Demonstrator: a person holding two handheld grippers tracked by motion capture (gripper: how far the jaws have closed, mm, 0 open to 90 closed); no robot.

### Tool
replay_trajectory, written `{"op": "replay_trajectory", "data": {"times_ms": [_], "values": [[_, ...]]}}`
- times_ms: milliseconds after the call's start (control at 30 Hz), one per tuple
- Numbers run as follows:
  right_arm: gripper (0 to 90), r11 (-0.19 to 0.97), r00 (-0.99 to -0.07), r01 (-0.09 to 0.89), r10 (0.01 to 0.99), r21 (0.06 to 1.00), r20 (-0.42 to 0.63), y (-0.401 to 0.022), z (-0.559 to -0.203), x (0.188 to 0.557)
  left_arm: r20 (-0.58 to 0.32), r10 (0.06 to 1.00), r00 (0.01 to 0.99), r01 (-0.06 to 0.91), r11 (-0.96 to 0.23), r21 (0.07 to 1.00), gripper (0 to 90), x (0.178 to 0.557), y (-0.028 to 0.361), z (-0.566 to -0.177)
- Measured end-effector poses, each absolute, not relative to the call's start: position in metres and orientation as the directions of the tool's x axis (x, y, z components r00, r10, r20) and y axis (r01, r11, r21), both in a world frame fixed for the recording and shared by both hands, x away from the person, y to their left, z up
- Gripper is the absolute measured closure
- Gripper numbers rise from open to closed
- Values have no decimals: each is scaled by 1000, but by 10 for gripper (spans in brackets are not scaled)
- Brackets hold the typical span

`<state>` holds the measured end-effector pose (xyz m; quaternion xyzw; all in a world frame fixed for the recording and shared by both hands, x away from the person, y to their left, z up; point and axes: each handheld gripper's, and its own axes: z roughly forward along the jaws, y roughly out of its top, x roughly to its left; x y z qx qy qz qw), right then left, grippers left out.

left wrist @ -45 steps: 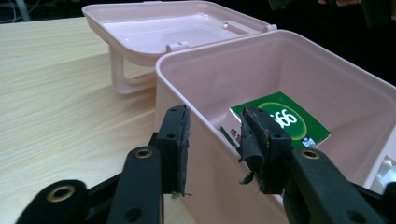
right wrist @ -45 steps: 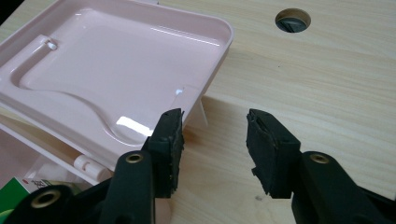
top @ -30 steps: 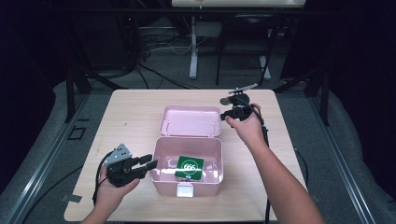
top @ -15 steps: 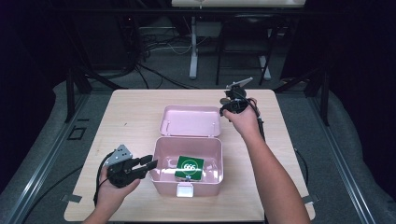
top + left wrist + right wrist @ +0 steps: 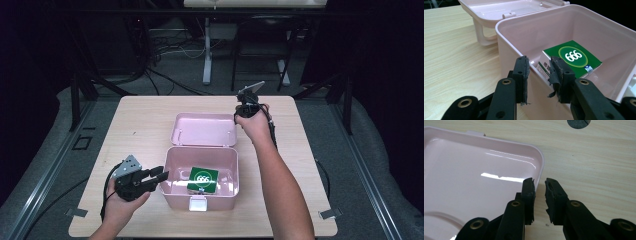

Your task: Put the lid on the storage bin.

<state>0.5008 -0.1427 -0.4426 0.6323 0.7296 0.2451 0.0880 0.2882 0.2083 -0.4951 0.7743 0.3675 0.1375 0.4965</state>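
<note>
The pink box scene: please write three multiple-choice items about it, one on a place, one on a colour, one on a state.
1. Where does the green packet lie?
A. inside the pink box
B. on the bare table
C. on the lid

2. What colour are the digits printed on the packet?
A. red
B. white
C. black

3. How is the lid of the box?
A. shut and latched
B. taken off and set on the floor
C. swung open, lying flat behind the box

Answers:
1 A: the green packet rests on the floor of the pink box.
2 B: the left gripper view shows white digits in a green circle.
3 C: the lid lies inner side up on the table, behind the box.
</note>
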Motion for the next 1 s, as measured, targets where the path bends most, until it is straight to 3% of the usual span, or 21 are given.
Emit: {"op": "replay_trajectory", "data": {"times_ms": [800,1000], "values": [[832,27,-111,929,972,369,209,-133,-464,514,-153,708,690,433,-235,870,677,288,208,-495],[848,18,-102,925,974,381,202,-132,-460,513,-154,708,689,434,-234,870,678,288,208,-495]]}}
